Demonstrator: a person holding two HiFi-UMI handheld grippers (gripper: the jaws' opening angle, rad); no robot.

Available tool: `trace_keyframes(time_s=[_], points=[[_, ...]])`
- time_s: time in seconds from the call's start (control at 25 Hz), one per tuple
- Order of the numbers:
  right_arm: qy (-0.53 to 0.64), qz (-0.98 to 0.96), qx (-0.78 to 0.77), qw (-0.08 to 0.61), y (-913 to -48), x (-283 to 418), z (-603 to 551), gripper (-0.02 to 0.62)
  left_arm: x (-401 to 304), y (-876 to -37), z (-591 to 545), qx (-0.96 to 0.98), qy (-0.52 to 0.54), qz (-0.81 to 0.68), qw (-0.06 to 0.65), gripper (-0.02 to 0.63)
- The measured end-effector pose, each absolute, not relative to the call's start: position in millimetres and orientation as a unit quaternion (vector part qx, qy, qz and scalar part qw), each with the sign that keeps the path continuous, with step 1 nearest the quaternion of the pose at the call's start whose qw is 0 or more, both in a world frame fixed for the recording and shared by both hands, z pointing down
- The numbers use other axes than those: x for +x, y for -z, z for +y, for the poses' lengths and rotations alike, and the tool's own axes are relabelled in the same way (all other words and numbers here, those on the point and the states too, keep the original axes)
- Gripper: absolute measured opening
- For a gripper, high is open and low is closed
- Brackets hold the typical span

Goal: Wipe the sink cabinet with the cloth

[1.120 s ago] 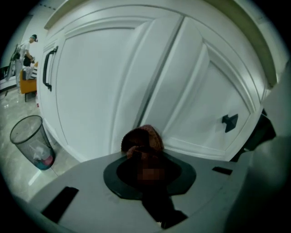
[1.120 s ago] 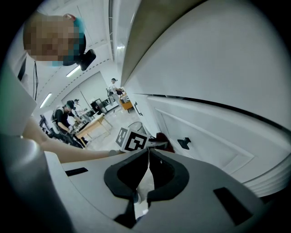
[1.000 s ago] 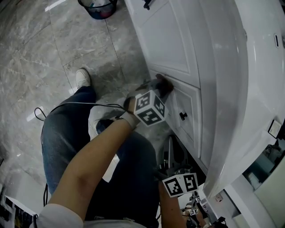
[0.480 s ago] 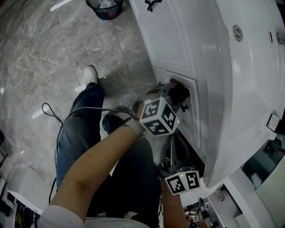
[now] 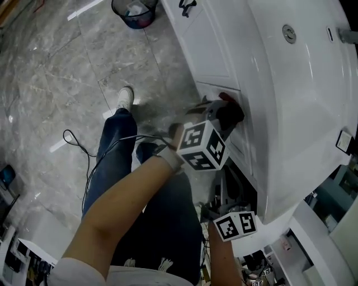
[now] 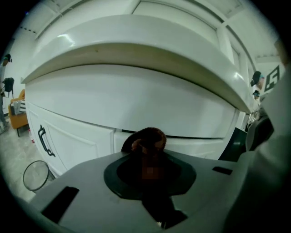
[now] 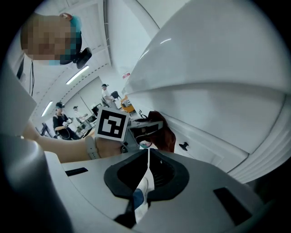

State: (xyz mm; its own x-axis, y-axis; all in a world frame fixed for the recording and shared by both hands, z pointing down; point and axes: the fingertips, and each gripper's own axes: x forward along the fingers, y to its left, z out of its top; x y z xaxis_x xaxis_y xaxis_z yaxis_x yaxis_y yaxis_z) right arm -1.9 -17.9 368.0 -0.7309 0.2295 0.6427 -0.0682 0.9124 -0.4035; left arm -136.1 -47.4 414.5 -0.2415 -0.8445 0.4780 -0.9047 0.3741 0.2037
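Observation:
A dark brown cloth (image 5: 231, 115) is pressed against the top of the white sink cabinet's drawer front (image 5: 240, 142), just under the sink's bulging basin (image 5: 302, 95). My left gripper (image 5: 222, 111) is shut on the cloth. In the left gripper view the cloth (image 6: 146, 140) bunches between the jaws, touching the cabinet (image 6: 91, 141). My right gripper (image 5: 219, 208) hangs lower, beside the cabinet's foot, apart from the cloth. In the right gripper view its jaws (image 7: 148, 166) are closed with nothing held; beyond them I see the cloth (image 7: 163, 133) and a black drawer knob (image 7: 183, 146).
A dark waste bin (image 5: 133, 12) stands on the grey marble floor at the top. A black cable (image 5: 75, 139) loops on the floor beside the person's leg and white shoe (image 5: 125, 98). A black door handle (image 6: 43, 141) sits on the left cabinet door.
The left gripper has carried the cloth up the drawer front, from near the knob to just under the basin. The right gripper has stayed low.

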Motion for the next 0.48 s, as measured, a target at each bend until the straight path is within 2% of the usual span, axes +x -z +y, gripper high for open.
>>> trace_keyframes(time_s=[0.48], points=[[-0.244, -0.913, 0.070, 0.318, -360, 28, -22, 0.028, -90, -410, -59, 0.615, -0.073, -0.734, 0.279, 0.067]])
